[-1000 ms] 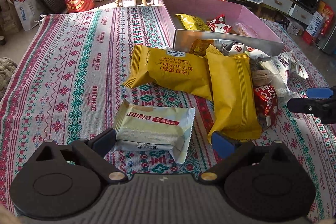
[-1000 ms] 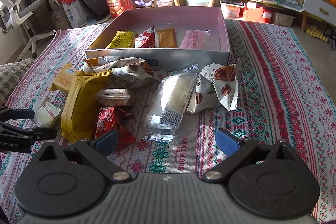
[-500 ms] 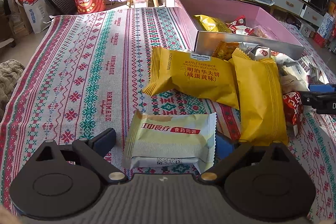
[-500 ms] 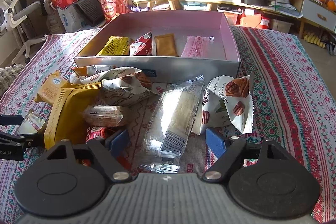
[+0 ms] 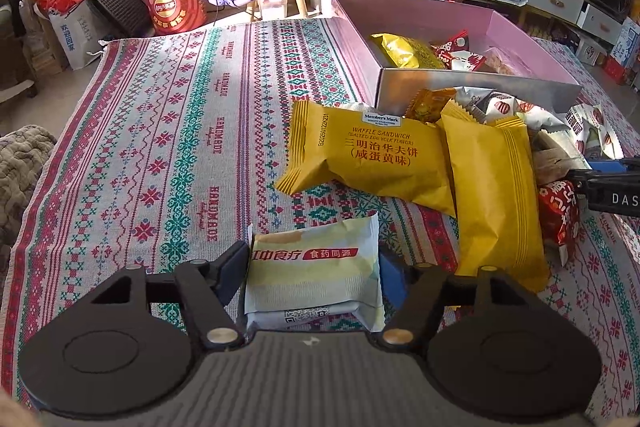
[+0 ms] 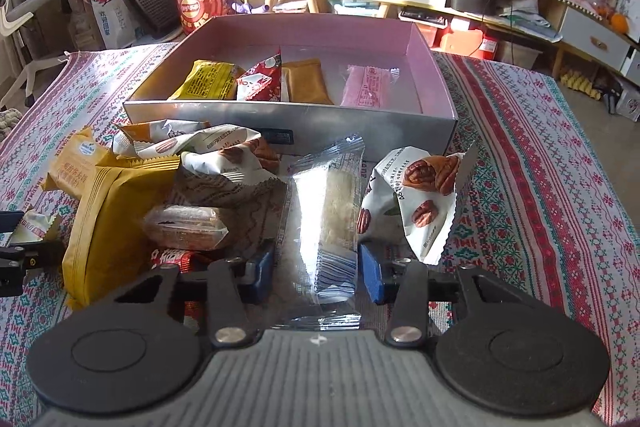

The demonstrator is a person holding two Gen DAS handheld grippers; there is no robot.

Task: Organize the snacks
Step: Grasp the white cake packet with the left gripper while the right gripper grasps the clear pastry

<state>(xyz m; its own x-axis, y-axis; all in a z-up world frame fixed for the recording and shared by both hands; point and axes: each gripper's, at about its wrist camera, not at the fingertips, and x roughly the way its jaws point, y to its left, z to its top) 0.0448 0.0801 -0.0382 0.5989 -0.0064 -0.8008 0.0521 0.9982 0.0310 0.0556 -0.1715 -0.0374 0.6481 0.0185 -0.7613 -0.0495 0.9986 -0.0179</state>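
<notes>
Closing on two packets at once, the left hand-held gripper [image 5: 312,267] has just narrowed its jaws until the pads meet both sides of the pale green snack packet [image 5: 314,267] on the bench [image 5: 160,147], while the right hand-held gripper [image 6: 316,271] has just narrowed around the clear-wrapped bar [image 6: 328,219], whose long axis runs away toward the pink box [image 6: 280,115]. That box lies ahead of both, with bare floor beside the pink packet [image 6: 368,87].
</notes>
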